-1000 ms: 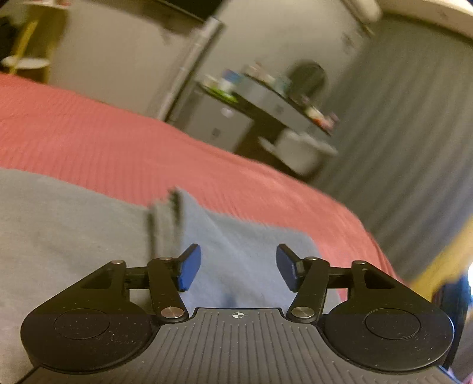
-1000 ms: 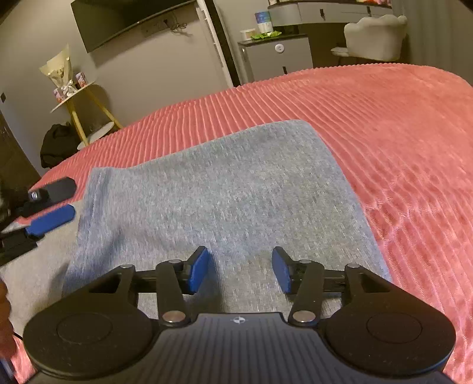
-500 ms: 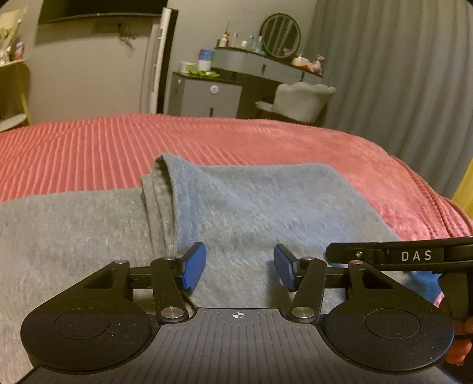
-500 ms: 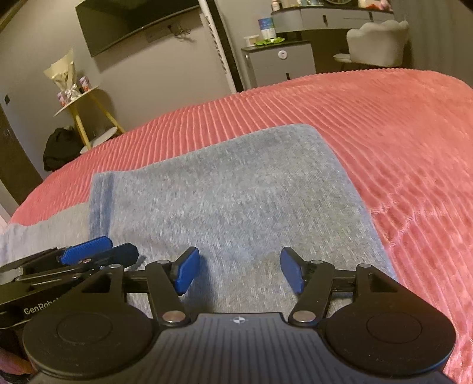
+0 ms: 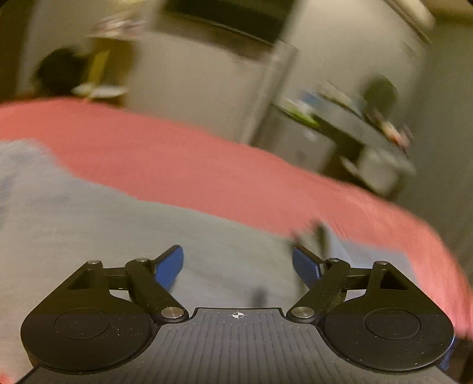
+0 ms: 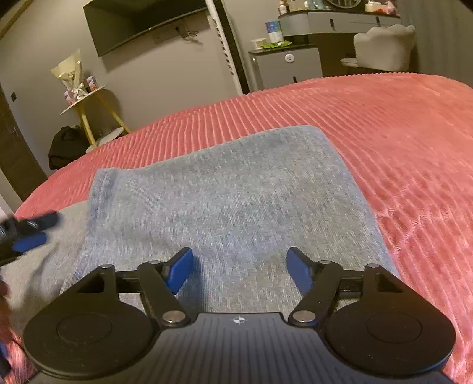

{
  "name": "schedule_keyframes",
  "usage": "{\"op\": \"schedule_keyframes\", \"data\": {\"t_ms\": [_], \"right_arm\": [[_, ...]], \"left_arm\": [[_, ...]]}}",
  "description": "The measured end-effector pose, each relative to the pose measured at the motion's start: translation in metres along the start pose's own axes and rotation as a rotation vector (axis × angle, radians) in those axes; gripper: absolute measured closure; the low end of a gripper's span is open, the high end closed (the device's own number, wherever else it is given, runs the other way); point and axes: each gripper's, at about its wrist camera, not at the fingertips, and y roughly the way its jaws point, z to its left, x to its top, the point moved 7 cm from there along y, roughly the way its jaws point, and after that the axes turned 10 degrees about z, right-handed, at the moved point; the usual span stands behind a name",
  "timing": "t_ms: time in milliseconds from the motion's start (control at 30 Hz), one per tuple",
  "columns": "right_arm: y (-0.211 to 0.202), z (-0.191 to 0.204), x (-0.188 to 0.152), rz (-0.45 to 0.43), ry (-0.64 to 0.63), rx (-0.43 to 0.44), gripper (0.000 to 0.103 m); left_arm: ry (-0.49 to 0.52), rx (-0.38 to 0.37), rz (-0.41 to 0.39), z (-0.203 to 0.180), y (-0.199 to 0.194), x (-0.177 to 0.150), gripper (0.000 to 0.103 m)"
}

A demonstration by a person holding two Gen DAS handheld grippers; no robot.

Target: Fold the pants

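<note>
Grey pants (image 6: 230, 189) lie flat on a red ribbed bedspread (image 6: 399, 141), with one part folded over another; the fold's cuff edge (image 6: 103, 189) runs at the left. My right gripper (image 6: 239, 268) is open and empty just above the folded cloth. My left gripper (image 5: 238, 265) is open and empty over the grey cloth (image 5: 88, 221); its view is blurred. The left gripper's blue fingertips (image 6: 32, 240) also show at the left edge of the right wrist view.
A wall TV (image 6: 142, 23), a small round yellow-legged table (image 6: 85, 103) with a bouquet, a grey cabinet (image 6: 286, 65), a dressing table and a white chair (image 6: 381, 47) stand beyond the bed. The bedspread extends to the right.
My left gripper has swung left over the cloth and opened wider, blurring its view. My right gripper stayed in place and opened a little wider.
</note>
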Motion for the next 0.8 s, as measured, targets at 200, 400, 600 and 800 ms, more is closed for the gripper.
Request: {"op": "schedule_keyframes", "data": {"t_ms": [200, 400, 600, 800], "right_arm": [[0.002, 0.001, 0.002, 0.011, -0.005, 0.021, 0.021], [0.000, -0.004, 0.006, 0.020, 0.044, 0.059, 0.020], [-0.001, -0.007, 0.007, 0.016, 0.082, 0.078, 0.020], [0.001, -0.003, 0.006, 0.014, 0.060, 0.067, 0.016]], "left_arm": [[-0.358, 0.072, -0.135, 0.114, -0.099, 0.017, 0.014], [-0.620, 0.122, -0.109, 0.207, -0.130, -0.020, 0.018], [-0.761, -0.137, -0.011, 0.227, -0.076, -0.028, 0.029], [-0.825, -0.177, -0.009, 0.251, -0.042, -0.011, 0.044]]}}
